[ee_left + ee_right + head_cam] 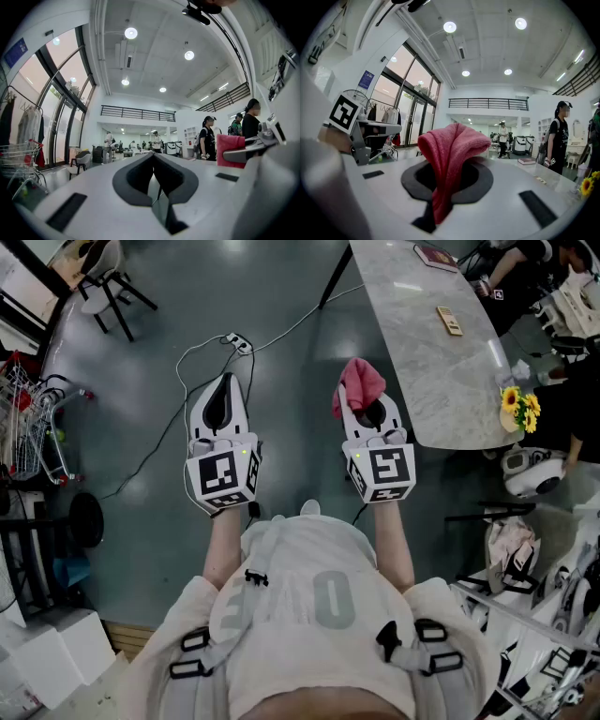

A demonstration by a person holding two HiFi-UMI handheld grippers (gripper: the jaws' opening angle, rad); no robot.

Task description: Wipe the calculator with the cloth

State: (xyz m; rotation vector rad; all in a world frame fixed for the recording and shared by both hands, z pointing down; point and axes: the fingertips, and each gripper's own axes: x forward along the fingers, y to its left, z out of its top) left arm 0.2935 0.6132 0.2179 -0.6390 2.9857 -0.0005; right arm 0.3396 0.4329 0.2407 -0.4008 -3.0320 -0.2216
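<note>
A red cloth (361,381) sticks up from my right gripper (364,401), whose jaws are shut on it; in the right gripper view the cloth (452,145) bulges out between the dark pads. My left gripper (223,382) is held level beside it, shut with nothing between its jaws (153,157). Both hang over the grey floor, left of a marble table (441,362). A small flat rectangular thing (450,320) lies on that table, too small to tell whether it is the calculator.
A book (436,257) lies at the table's far end and yellow flowers (520,407) stand at its near end. A cable with a plug strip (234,341) runs across the floor ahead. A shopping cart (28,418) and a chair (103,282) stand left. People (560,136) stand right.
</note>
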